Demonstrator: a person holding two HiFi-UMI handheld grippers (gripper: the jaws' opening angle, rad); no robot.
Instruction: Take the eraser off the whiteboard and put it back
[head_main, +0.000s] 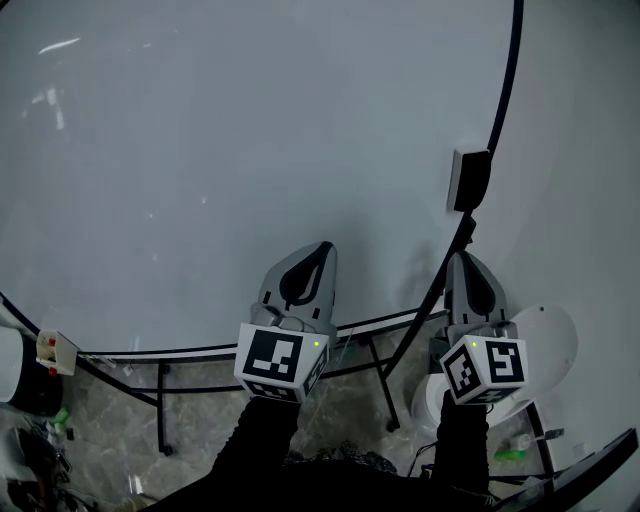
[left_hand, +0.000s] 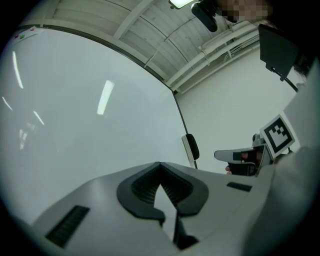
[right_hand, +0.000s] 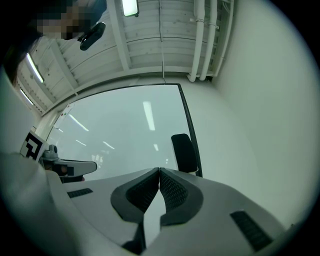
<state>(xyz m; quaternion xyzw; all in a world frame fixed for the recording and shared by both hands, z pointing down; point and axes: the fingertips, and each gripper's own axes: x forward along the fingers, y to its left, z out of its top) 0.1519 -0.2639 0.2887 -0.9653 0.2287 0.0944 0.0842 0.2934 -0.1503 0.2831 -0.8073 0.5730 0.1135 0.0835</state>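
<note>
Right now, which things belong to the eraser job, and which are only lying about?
Job: eraser, whiteboard, left gripper, right gripper, both shut and empty.
Lying about: small box at left, white disc at right.

This looked like a plain office or meeting room in a utilitarian building. A large white whiteboard (head_main: 250, 150) with a thin black frame filled most of the head view. It stood on black metal tube legs (head_main: 160, 412) over a grey marbled stone floor (head_main: 210, 420). A black eraser (head_main: 470, 180) with a white back clung to the board's right edge. To the right of the board ran a bare white wall (head_main: 590, 150). Above the board, the right gripper view showed a white panelled ceiling (right_hand: 150, 50) with beams, white round pipes (right_hand: 198, 40) and a long fluorescent lamp (right_hand: 130, 6).
</note>
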